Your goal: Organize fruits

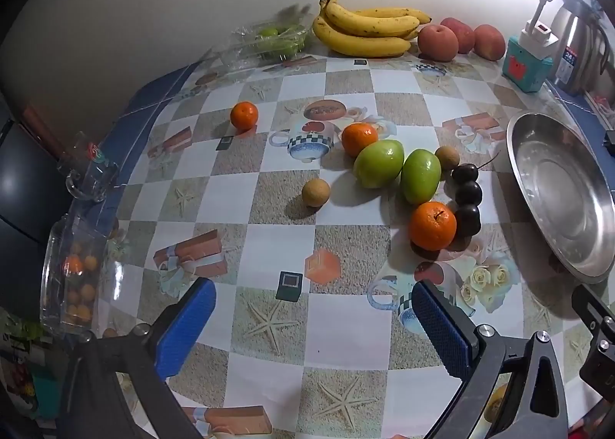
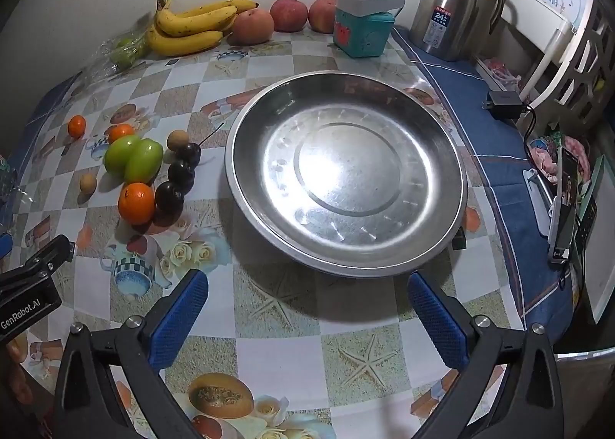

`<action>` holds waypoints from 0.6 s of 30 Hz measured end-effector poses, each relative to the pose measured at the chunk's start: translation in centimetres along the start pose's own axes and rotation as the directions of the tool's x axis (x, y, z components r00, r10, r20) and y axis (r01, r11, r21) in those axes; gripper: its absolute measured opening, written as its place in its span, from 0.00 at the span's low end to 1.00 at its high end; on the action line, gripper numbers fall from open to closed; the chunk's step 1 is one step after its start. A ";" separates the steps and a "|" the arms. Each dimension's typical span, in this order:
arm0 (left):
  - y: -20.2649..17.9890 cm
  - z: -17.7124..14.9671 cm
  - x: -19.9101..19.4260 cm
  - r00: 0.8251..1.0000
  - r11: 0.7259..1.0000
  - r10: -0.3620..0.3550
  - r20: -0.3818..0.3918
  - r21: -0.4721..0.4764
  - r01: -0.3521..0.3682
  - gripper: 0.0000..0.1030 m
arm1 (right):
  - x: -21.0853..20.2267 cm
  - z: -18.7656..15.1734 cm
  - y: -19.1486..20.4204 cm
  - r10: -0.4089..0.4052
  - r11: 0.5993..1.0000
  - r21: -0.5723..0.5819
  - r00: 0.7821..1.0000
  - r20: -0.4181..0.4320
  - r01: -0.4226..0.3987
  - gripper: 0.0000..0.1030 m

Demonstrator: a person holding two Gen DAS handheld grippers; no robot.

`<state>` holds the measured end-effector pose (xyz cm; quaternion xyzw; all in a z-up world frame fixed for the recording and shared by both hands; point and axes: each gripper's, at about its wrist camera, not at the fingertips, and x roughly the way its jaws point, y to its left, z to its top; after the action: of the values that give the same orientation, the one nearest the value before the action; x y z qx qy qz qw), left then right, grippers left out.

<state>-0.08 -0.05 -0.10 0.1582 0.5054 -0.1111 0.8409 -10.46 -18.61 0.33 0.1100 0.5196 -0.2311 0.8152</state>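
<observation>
The steel plate (image 2: 346, 174) is taken as the landmark; it lies bare on the checked tablecloth (image 2: 276, 354), nothing inside it.

The right gripper (image 2: 307, 320) is held tilted steeply downward over the near rim of the plate. Its two blue-padded fingers (image 2: 177, 320) are spread as wide as they go, and nothing is held between them; only tablecloth and the plate's near edge are seen in the gap.

The left gripper (image 1: 313, 327) is held to the left of the plate, likewise pitched steeply down toward the cloth. Its jaws are also fully spread and empty, with bare tablecloth between the blue pads (image 1: 184, 327). Part of its black frame is seen at the left edge of the right wrist view.

The loose fruit is gathered just left of the plate. Two green fruits (image 1: 396, 170) lie side by side and touching. A row of three dark plums (image 1: 466, 193) runs nearest the plate's left rim. An orange (image 1: 432, 226) rests against the nearest plum. A second orange (image 1: 359, 138) touches the far green fruit, and a third orange (image 1: 244, 115) lies well apart, farther left. Two small brown fruits (image 1: 316, 192) are also seen, one beside the plums, one alone to the left.

Beyond the plate, against the wall, a bunch of bananas (image 2: 192, 28) and three apples (image 2: 288, 16) are lined up.
</observation>
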 end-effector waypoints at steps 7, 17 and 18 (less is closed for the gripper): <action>0.0 0.0 0.3 1.000 1.000 -0.001 -0.009 -0.003 0.001 1.00 | 0.0 0.0 -0.2 0.001 1.000 0.012 1.000 0.000 -0.001 1.00; -0.1 -0.1 0.6 1.000 1.000 0.000 -0.016 -0.002 0.000 1.00 | 0.1 -0.1 -0.2 0.002 1.000 0.011 1.000 -0.003 -0.002 1.00; -0.1 -0.1 0.6 1.000 1.000 0.000 -0.017 -0.003 -0.001 1.00 | 0.2 -0.1 -0.2 0.003 1.000 0.010 1.000 -0.003 -0.003 1.00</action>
<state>0.09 -0.12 -0.73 0.1581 0.5126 -0.1089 0.8369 -10.57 -18.78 0.15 0.1153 0.5196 -0.2324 0.8141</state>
